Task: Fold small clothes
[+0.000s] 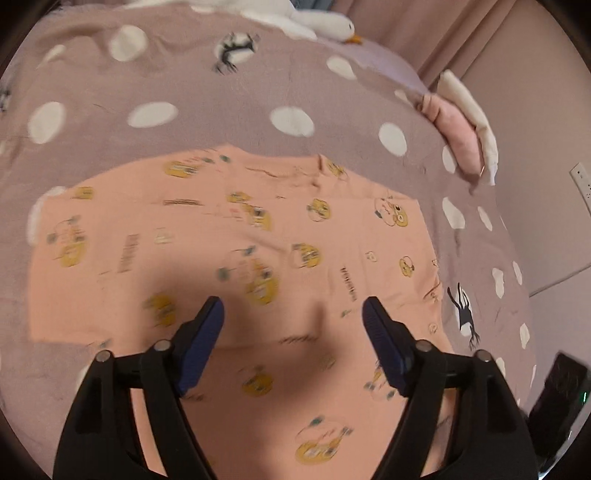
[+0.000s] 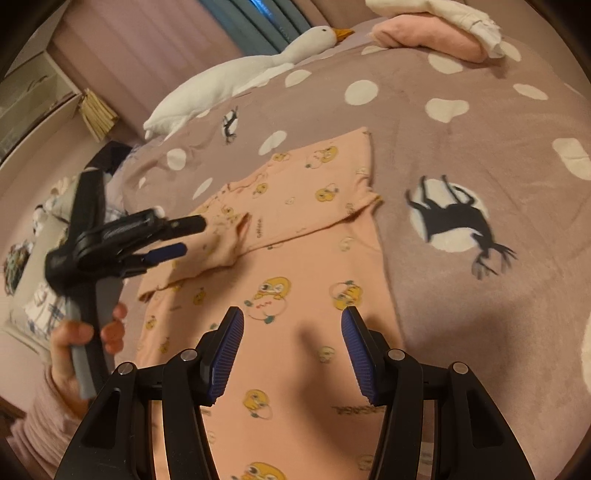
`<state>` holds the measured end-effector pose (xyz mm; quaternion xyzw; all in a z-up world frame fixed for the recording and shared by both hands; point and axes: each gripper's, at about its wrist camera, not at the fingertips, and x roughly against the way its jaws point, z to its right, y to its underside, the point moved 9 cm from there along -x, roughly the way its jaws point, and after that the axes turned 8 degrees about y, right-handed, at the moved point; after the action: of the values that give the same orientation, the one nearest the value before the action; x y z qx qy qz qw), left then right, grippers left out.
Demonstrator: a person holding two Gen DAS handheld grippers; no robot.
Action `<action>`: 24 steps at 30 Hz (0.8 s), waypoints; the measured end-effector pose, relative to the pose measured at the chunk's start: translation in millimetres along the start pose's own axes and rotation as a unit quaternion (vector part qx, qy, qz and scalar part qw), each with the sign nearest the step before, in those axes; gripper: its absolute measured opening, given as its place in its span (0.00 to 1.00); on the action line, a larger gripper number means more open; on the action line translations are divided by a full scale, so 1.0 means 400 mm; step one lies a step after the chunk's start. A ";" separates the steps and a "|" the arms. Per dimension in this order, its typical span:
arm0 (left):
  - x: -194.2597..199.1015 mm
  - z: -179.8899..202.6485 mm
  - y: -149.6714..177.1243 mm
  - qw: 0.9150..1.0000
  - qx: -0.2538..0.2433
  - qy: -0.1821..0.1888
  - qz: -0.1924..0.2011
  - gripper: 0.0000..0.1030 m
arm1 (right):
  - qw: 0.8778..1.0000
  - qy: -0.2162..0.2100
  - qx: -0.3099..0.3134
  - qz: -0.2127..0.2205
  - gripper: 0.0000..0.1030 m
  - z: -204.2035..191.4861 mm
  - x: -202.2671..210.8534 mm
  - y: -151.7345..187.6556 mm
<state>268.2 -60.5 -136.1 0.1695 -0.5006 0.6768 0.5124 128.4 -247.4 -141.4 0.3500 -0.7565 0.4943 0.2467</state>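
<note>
Peach cotton with yellow cartoon chicks covers the middle of both views: the small shirt (image 2: 295, 266) lies flat on the mauve bedspread (image 2: 480, 302) with white dots. At the far left of the right wrist view a hand (image 2: 79, 343) holds the left gripper (image 2: 194, 236) above the shirt's left edge, where a sleeve is folded in over the body. Its jaws stand apart and hold nothing. Further right, the right gripper (image 2: 291, 343) hovers over the shirt's lower part, jaws wide, empty. The shirt's right edge runs straight, and beyond it the bedspread lies bare up to a black animal print. Toward the far edge of the bed lie a white goose plush (image 2: 236, 77) and folded pink and white clothes (image 2: 436, 33), well apart from the shirt.
</note>
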 end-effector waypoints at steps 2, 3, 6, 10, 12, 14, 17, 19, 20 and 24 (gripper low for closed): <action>0.058 -0.038 0.026 1.000 -0.001 -0.015 0.019 0.84 | 1.000 -0.014 0.002 -0.006 0.54 -0.023 -0.015 -0.009; 0.077 -0.054 0.040 1.000 -0.001 -0.020 0.023 0.84 | 1.000 -0.025 0.005 -0.010 0.54 -0.041 -0.027 -0.016; 0.133 -0.119 0.097 0.999 0.013 -0.037 0.032 0.84 | 0.999 -0.044 0.012 -0.021 0.54 -0.093 -0.069 -0.039; 0.199 -0.193 0.162 0.996 0.031 -0.064 0.043 0.84 | 0.997 -0.073 0.018 -0.033 0.54 -0.166 -0.137 -0.077; 0.229 -0.221 0.184 0.996 0.043 -0.067 0.050 0.84 | 0.995 -0.084 0.021 -0.041 0.54 -0.204 -0.179 -0.099; 0.262 -0.246 0.202 0.994 0.057 -0.066 0.059 0.84 | 0.995 -0.081 0.022 -0.047 0.54 -0.225 -0.222 -0.118; 0.302 -0.278 0.221 0.993 0.071 -0.066 0.070 0.84 | 0.997 -0.049 0.019 -0.059 0.54 -0.222 -0.285 -0.135; 0.322 -0.295 0.228 0.992 0.078 -0.065 0.075 0.84 | 0.996 -0.048 0.012 -0.074 0.54 -0.225 -0.319 -0.134; 0.327 -0.301 0.229 0.992 0.082 -0.065 0.077 0.84 | 0.996 -0.051 0.010 -0.079 0.54 -0.231 -0.331 -0.133; 0.338 -0.326 0.234 0.990 0.098 -0.065 0.084 0.84 | 0.996 -0.030 0.030 -0.081 0.38 -0.247 -0.358 -0.135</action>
<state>167.8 123.9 -140.5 0.2194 -0.4766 0.7510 0.4010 263.5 -129.7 -174.8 0.4322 -0.7172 0.4848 0.2525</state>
